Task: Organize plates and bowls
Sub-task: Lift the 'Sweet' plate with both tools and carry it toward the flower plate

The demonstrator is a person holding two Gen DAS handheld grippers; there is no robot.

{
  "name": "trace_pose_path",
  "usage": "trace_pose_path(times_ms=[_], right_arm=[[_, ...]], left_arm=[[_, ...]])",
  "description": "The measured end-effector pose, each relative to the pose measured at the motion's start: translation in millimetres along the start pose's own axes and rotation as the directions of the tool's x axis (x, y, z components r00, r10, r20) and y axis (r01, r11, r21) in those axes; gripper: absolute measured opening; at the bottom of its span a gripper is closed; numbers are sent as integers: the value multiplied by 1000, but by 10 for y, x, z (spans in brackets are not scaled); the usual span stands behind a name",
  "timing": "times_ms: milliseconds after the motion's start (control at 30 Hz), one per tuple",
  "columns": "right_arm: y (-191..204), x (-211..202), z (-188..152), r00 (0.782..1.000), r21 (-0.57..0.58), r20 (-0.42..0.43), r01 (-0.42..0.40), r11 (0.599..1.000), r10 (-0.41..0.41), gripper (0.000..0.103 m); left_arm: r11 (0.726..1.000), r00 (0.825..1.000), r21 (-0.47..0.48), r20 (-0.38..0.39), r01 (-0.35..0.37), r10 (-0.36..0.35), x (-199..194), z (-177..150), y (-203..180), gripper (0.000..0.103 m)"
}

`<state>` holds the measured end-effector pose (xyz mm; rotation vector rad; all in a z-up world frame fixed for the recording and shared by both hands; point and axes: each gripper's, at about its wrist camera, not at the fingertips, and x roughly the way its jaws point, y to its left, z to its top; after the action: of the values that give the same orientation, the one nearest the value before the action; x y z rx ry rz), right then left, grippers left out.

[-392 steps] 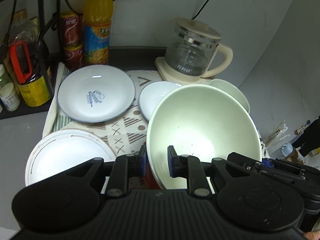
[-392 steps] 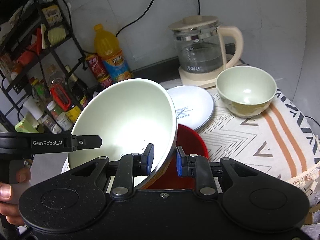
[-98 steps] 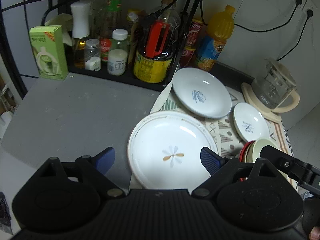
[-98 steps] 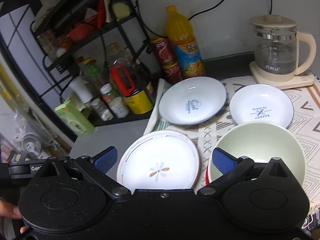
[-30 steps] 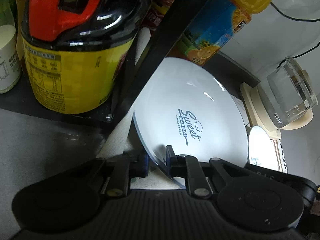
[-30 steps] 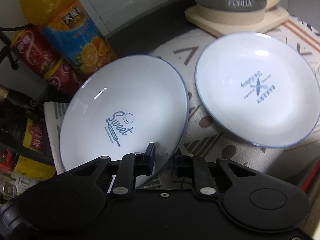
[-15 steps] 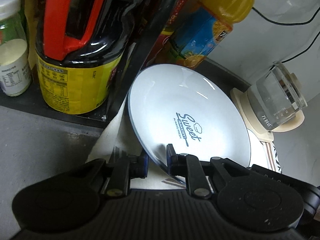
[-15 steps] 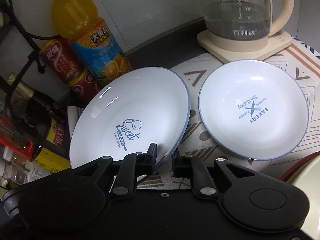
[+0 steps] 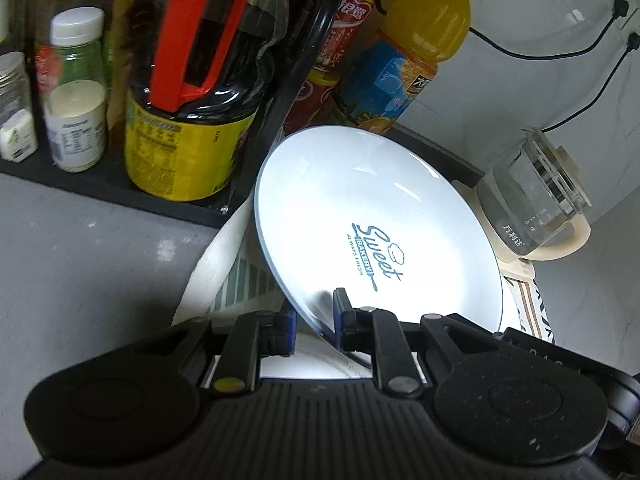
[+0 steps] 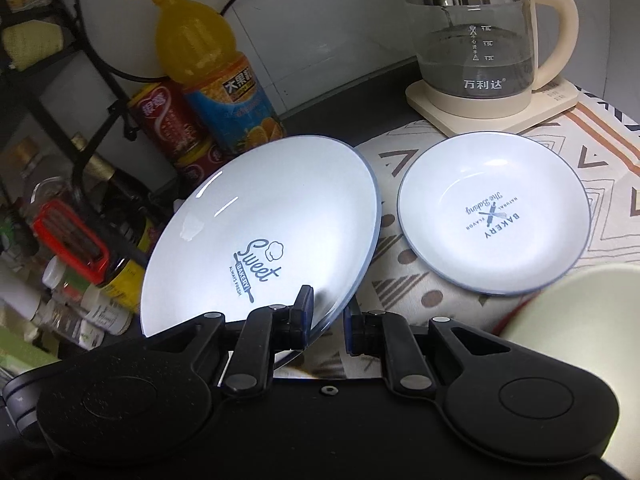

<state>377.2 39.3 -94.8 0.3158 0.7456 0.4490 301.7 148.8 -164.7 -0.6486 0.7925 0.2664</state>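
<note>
Patterned cloth [image 10: 460,296] over grey counter [image 9: 80,248] — both grippers' fingers [image 9: 342,312] [image 10: 304,304] clamp the tilted Sweet plate [image 9: 372,220] [image 10: 256,240].

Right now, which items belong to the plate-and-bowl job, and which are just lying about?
Job: Sweet plate, clamped by left gripper and right gripper; Bakery plate; pale bowl.

Lying about: kettle, juice bottle, red cans, sauce jug.

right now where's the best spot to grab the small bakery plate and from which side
Grip the small plate by its rim, from the near side, one finger above and one beneath. It lies flat on the cloth and its raised edge curves up clear; the kettle crowds its far side.
</note>
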Motion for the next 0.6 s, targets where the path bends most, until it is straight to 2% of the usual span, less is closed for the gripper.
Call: trace_pose_path(times_ms=[600], right_arm=[[27, -437, -485, 998, -72, 2, -64, 995, 64, 15]], left_arm=[[999, 998, -22, 47, -41, 42, -585, -500, 139, 16]])
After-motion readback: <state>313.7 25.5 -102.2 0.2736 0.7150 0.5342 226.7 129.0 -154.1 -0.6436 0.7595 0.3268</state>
